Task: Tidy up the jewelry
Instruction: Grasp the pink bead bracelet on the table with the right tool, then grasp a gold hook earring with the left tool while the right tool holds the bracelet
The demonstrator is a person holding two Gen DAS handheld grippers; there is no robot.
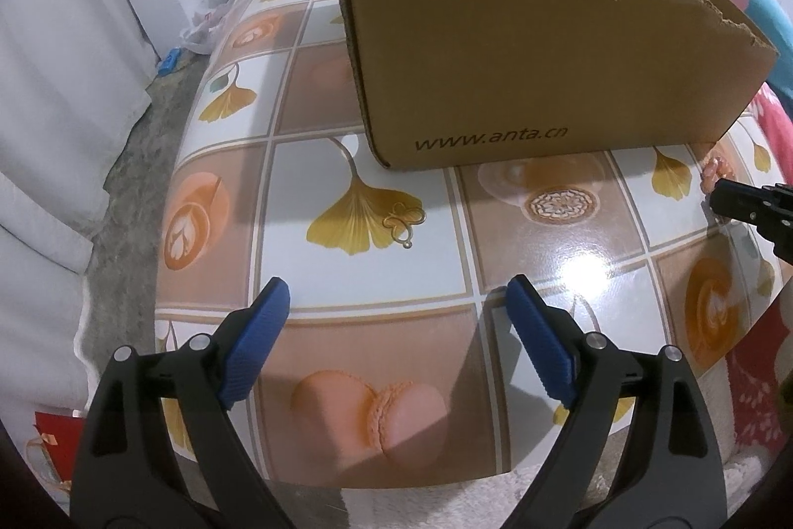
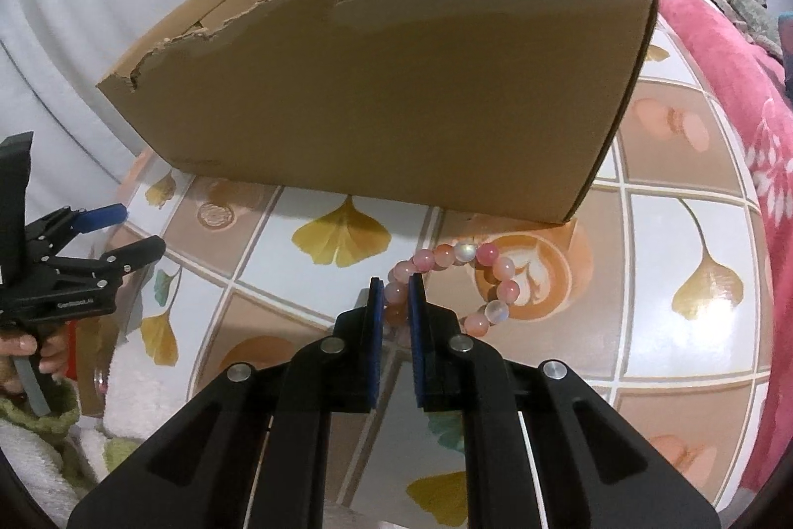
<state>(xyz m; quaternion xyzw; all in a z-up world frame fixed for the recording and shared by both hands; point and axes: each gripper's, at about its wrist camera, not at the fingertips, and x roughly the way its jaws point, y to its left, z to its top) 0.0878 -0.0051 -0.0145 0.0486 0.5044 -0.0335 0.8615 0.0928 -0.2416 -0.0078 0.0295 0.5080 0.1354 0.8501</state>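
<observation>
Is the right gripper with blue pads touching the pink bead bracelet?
Touching. In the right wrist view, the right gripper has its blue pads closed on a bead of the pink bead bracelet.

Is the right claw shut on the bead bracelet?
Yes: the right claw is shut, pinching the pink bead bracelet between its pads.

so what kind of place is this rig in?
Most likely a home room, not a lab: a table under a printed ginkgo-and-coffee tablecloth, a pink floral blanket beside it, a white curtain, and a torn cardboard box serving as the jewelry bin.
</observation>
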